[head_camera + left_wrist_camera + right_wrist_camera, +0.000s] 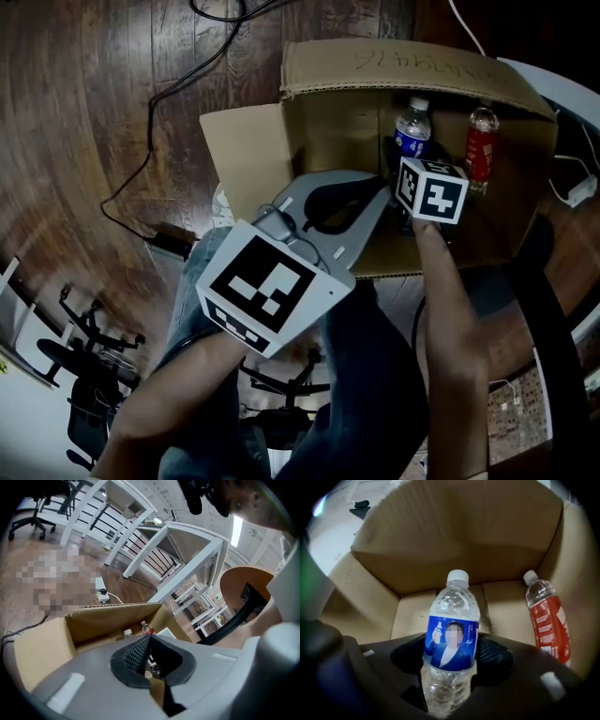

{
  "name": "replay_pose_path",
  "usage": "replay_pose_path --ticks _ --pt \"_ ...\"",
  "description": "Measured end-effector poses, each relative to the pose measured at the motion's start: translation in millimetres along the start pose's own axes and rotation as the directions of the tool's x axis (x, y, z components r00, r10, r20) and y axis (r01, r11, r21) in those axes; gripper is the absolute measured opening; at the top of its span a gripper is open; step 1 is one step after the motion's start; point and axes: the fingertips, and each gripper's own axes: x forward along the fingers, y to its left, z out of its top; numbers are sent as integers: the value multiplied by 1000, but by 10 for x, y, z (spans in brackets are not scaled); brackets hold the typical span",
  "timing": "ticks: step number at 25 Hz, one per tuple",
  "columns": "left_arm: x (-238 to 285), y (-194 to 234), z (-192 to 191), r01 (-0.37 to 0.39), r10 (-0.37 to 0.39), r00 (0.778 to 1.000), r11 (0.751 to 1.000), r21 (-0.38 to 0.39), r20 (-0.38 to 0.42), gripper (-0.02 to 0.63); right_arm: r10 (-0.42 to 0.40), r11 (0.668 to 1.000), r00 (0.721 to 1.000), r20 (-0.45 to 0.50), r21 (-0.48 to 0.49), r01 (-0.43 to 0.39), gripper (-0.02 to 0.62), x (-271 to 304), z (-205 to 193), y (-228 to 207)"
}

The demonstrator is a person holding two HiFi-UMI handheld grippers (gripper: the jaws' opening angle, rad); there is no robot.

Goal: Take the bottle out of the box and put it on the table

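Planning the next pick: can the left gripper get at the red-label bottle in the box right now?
Probably not directly: the right gripper and the blue-label bottle stand between the red-label bottle and the left gripper, whose jaws are shut.

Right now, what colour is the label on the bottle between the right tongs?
Blue label on the clear bottle; the right gripper view shows it best.

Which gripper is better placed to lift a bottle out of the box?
Right. The right gripper is down inside the box with the blue-label bottle between its jaws; the left gripper is shut and holds nothing.
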Motion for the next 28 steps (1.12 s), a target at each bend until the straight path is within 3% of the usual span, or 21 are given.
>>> replay_pose_path --ticks 7,15,23,28 --pt "-155 -49 -24 -41 41 999 999 -29 -19 -3 35 999 996 78 33 -38 281 -533 105 187" --pt "-472 -371 251 -25 29 997 998 59 -70 -3 55 988 979 199 133 -82 282 -1414 482 442" --pt "-1030 -796 827 -1 8 998 993 116 -61 -3 56 985 940 336 135 -107 282 -2605 984 987" --pt "-1394 -991 1220 -12 19 999 987 162 -39 -3 62 987 893 446 106 -121 282 -3405 1374 1337"
